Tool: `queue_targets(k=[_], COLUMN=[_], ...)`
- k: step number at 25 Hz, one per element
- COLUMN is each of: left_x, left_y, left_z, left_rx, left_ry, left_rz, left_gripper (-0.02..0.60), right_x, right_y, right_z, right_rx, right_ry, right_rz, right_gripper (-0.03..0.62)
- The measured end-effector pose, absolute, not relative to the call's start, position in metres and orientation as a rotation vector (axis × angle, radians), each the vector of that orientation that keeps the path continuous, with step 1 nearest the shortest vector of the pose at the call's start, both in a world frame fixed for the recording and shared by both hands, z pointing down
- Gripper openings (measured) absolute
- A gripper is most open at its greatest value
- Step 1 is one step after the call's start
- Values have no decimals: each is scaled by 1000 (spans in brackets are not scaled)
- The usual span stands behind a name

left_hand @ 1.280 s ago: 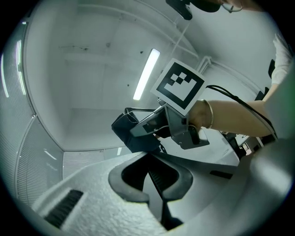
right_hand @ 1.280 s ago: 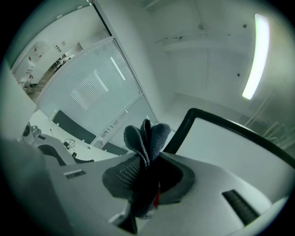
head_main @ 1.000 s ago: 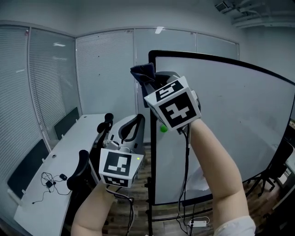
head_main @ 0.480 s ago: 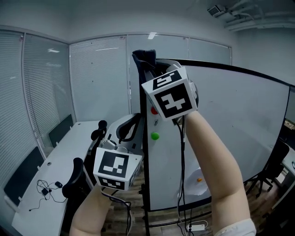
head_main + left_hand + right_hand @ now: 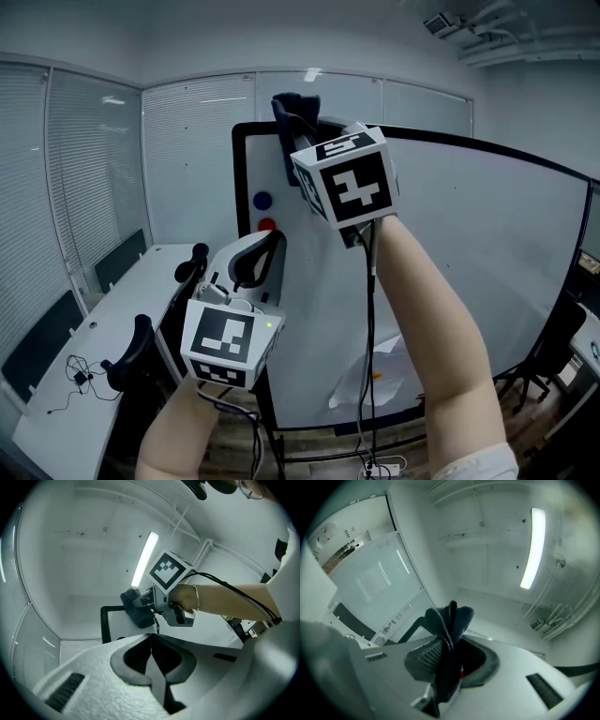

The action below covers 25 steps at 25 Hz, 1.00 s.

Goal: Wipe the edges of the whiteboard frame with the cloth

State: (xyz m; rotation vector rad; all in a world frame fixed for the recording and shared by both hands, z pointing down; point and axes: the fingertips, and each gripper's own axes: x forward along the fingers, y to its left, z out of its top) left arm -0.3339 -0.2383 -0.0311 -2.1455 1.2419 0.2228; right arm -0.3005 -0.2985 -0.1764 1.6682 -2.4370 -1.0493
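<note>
Head view shows the right gripper (image 5: pixel 302 155) clamped on the dark cloth (image 5: pixel 294 105) at the top edge of the whiteboard frame (image 5: pixel 237 178), near its left corner, while the left gripper (image 5: pixel 255 265), jaws pressed together and empty, hangs lower by the frame's left edge.

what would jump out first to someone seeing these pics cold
The right gripper, held high under its black-and-white marker cube, has its jaws shut on a dark cloth up at the top frame of the big whiteboard, near its top left corner. Just below, a blue magnet and a red magnet dot the board. The left gripper hangs lower, jaws together on nothing.
</note>
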Motion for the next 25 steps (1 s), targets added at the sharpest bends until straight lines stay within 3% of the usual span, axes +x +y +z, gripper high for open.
queue_targets(k=[15, 25], left_x=[-213, -173], left_y=[-238, -255], left_z=[-18, 0], left_rx=[-2153, -2235], left_ry=[1323, 1281], left_rz=[212, 203], left_gripper=[18, 18], right_x=[-168, -141], right_y=[-301, -306], right_z=[-179, -171], right_rx=[1683, 1667], right_ry=[-2523, -2568], right_rz=[-991, -978], right_gripper=[74, 74])
